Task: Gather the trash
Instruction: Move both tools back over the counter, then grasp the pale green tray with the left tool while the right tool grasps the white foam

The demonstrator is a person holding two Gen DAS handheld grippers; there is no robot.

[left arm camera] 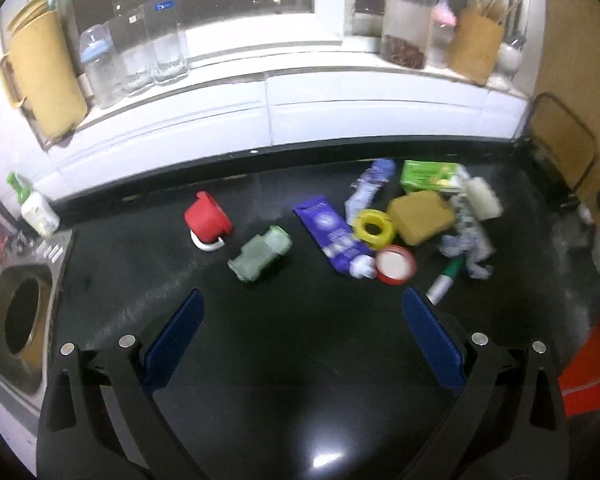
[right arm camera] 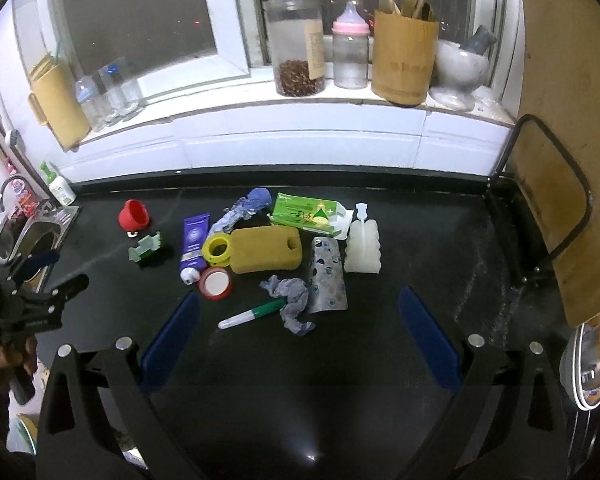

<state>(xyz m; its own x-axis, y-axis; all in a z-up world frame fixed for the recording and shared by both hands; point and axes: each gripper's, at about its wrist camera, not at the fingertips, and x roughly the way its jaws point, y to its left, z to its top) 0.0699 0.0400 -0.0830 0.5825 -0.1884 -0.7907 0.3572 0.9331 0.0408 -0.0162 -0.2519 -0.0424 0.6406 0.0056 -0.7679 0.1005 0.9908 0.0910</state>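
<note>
Litter lies on the black counter (right arm camera: 420, 240): a red cup (right arm camera: 134, 215), a green plastic piece (right arm camera: 148, 247), a purple tube (right arm camera: 195, 242), a yellow tape ring (right arm camera: 217, 248), a red-rimmed lid (right arm camera: 216, 282), a tan sponge (right arm camera: 266, 255), a green carton (right arm camera: 306, 210), a white ribbed bottle (right arm camera: 363, 246), a crumpled grey rag (right arm camera: 294, 300) and a green-and-white pen (right arm camera: 252, 314). My right gripper (right arm camera: 298, 316) hangs open above the pen and rag. My left gripper (left arm camera: 300, 316) is open and empty, short of the green plastic piece (left arm camera: 260, 254) and the purple tube (left arm camera: 332, 234).
A sink (left arm camera: 18, 320) sits at the counter's left end, with a soap bottle (left arm camera: 36, 210) behind it. Jars, bottles and a utensil holder (right arm camera: 404, 58) line the windowsill. A wooden board (right arm camera: 560, 160) leans in a black rack at the right. Something red (left arm camera: 588, 368) shows at the right edge.
</note>
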